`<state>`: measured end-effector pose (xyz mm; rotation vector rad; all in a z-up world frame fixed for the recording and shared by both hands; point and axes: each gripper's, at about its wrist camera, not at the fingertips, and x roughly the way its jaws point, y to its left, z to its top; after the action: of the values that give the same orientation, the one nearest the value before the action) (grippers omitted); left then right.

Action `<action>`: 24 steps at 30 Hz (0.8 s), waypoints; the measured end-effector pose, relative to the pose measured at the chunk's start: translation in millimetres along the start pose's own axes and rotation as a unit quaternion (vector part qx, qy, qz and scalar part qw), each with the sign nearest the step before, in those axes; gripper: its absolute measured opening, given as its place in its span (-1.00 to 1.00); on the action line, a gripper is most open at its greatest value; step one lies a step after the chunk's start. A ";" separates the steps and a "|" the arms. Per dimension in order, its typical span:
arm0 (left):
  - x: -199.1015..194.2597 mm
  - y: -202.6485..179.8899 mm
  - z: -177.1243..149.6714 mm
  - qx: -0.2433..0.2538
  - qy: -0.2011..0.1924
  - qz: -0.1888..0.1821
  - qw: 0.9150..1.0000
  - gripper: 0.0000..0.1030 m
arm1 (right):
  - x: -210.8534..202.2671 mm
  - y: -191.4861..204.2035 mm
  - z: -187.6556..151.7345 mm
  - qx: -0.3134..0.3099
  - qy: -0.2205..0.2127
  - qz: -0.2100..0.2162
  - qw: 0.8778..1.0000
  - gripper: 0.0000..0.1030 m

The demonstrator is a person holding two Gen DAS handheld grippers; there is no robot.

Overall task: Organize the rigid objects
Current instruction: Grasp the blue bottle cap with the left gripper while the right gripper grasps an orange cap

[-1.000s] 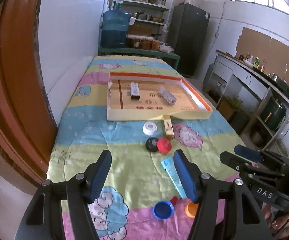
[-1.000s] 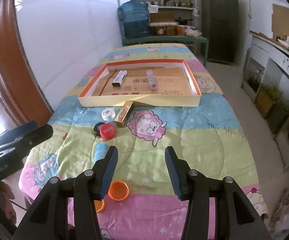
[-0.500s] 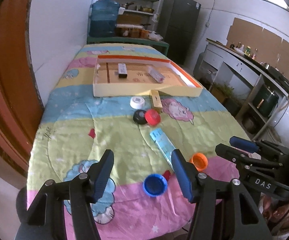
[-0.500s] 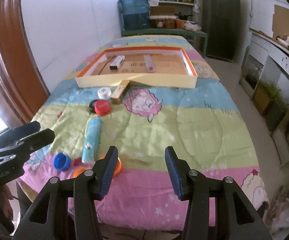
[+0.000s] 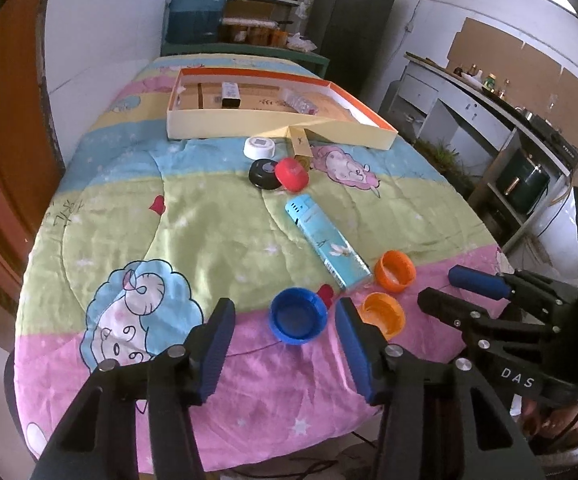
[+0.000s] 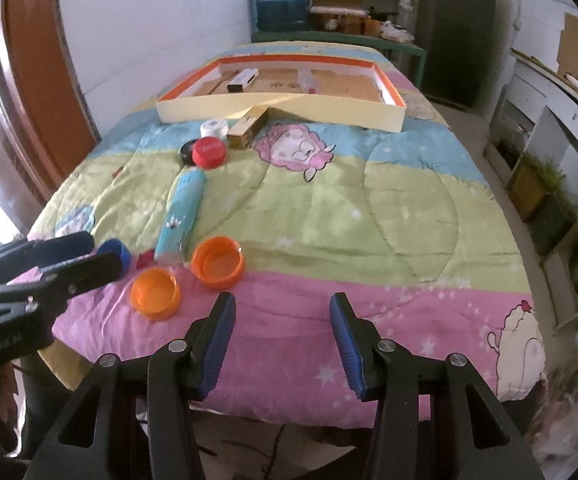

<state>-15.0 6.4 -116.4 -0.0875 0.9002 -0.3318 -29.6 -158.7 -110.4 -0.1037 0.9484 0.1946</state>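
Surface: table [image 5: 101, 208] is covered by a quilted cloth in pink, green, blue and yellow bands, printed with cartoon sheep.
Far end: shallow cardboard tray [image 5: 225, 128] with an orange rim is laid across the table; a small white box [image 5: 231, 94] and a clear wrapped packet [image 5: 301, 102] are seen inside it.
Just near the tray: white lid [image 5: 259, 147], gold box [image 5: 301, 146], black lid [image 5: 264, 173] and red lid [image 5: 292, 174] are grouped, the last two touching.
Middle: light blue box [image 5: 327, 246] is laid flat, slanting.
Near edge: blue cap [image 5: 298, 315] and two orange caps [image 5: 394, 271] [image 5: 383, 315] are set open side up.
Left gripper [image 5: 285, 344]: spread wide, nothing held, above the blue cap.
Right gripper [image 6: 283, 340]: spread wide, nothing held, over the pink band.
Room: water jug [image 5: 197, 8], shelves, dark fridge [image 5: 349, 24] stand at the far wall; counter [image 5: 481, 96] on the right.
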 end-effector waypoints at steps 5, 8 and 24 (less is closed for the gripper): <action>1.2 -2.2 -3.5 0.010 -0.006 0.004 1.000 -0.15 | 2.9 6.2 1.6 -0.018 -0.004 -0.002 1.000 -0.02; 1.1 1.9 -3.9 0.002 -0.010 0.006 1.000 -0.39 | 4.6 15.0 3.1 -0.039 -0.008 -0.001 0.999 -0.02; 0.0 4.2 -5.3 0.001 -0.016 0.002 1.000 -0.39 | 18.1 36.7 16.9 -0.087 -0.033 0.021 0.995 -0.41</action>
<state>-18.1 10.7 -120.6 -0.0886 0.8688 -0.3259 -13.6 -117.7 -115.4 -0.2360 0.8677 0.3178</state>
